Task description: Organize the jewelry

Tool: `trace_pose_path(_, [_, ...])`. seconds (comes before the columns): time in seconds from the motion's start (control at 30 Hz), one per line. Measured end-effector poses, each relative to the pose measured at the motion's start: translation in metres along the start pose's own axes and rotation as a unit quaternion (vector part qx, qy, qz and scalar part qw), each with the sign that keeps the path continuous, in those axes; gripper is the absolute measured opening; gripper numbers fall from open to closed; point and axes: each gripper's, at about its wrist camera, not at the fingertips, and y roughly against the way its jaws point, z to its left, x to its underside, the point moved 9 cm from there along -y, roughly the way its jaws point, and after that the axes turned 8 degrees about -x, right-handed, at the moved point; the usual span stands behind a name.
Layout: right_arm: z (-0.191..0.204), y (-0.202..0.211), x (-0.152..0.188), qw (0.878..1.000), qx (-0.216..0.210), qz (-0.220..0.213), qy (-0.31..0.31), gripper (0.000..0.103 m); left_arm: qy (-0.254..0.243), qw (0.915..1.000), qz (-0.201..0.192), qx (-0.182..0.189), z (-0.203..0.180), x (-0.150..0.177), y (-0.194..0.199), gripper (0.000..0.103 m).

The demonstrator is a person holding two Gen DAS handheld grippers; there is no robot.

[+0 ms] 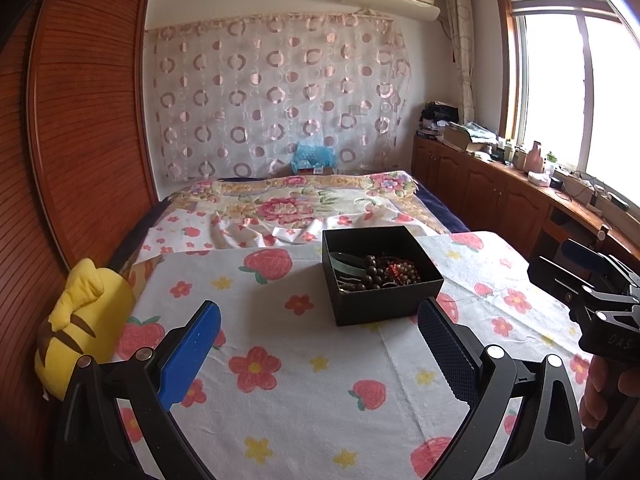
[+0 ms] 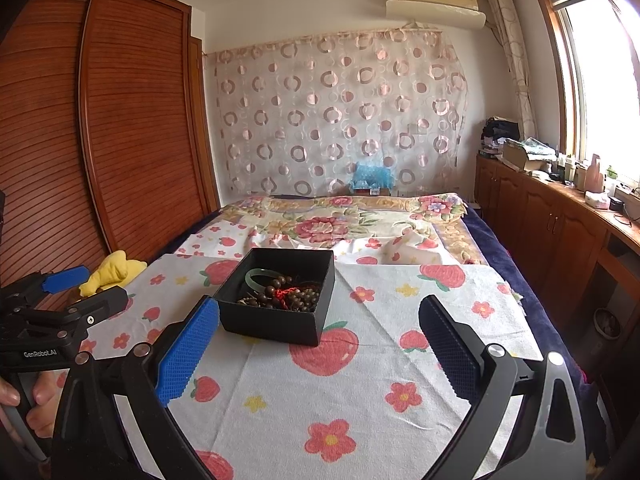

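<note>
A black open box (image 1: 400, 304) stands on the strawberry-print cloth (image 1: 280, 400). It holds brown bead bracelets (image 1: 384, 274) and a green bangle (image 1: 344, 264). My left gripper (image 1: 320, 344) is open and empty, just in front of the box. In the right wrist view the box (image 2: 272, 324) holds the bead bracelets (image 2: 284, 294) and the pale green bangle (image 2: 256, 280). My right gripper (image 2: 320, 340) is open and empty, in front of the box and slightly to its right. The right gripper also shows at the right edge of the left wrist view (image 1: 576, 276).
A yellow plush toy (image 1: 76, 320) lies at the cloth's left edge, beside a wooden wardrobe (image 1: 80, 120). A bed with a floral blanket (image 1: 288, 204) lies behind the table. Wooden cabinets (image 1: 500, 188) with clutter run along the right under the window.
</note>
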Motion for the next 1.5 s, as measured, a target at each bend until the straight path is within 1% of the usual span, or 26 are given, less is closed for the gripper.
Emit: trace_pose_path(1.5, [-0.0013, -0.0009, -0.0035, 1.000, 0.001, -0.003, 0.001, 0.101, 0.001, 1.0000, 0.000, 0.000, 0.0005, -0.0017, 0.0033, 0.095])
